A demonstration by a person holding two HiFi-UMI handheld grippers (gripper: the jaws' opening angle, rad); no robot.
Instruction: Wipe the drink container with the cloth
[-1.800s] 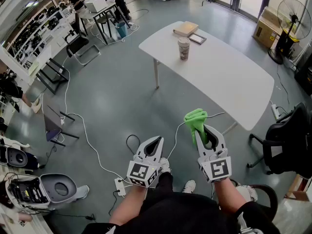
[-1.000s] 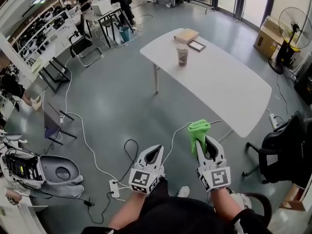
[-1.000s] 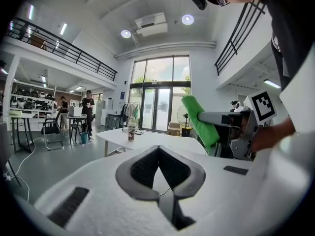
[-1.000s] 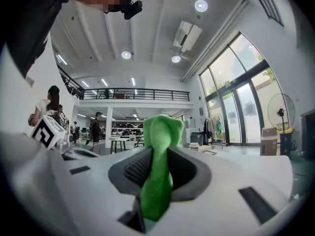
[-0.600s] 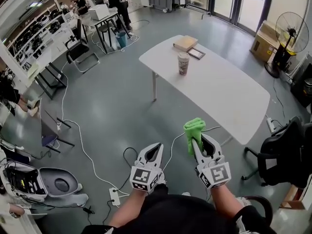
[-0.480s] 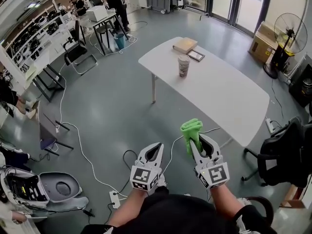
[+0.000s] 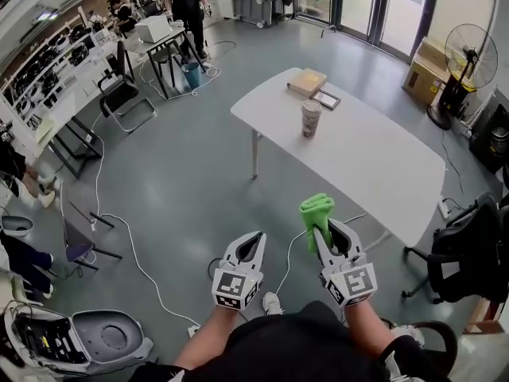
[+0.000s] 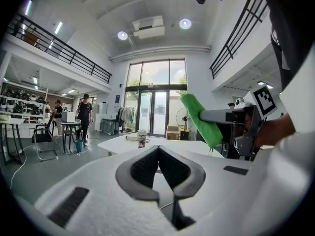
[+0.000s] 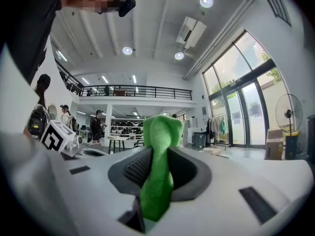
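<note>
**Cup unguarded, cloth only half ready**

The drink container stands upright towards the far end of the white table, on its own, w/ nothing bracing it. A book and a small frame lie just behind it. The person is well short of the table, so no wiping yet.

The green cloth is clenched in the right gripper, bunched into a narrow fold, w/ just a tuft poking past the tips. The left gripper has its jaws pressed together on nothing.

Risks, as I see it:
- Tall cup, probably light. A one-sided rub could shove or tip it. The left gripper would need to open and steady it first.
- Can't tell if it's lidded or full. A spill would likely reach the book and frame.
- So little cloth shows that hard jaw tips, not fabric, may hit the cup.
- A white cable snakes over the floor near the person's feet, a trip hazard on approach.
</note>
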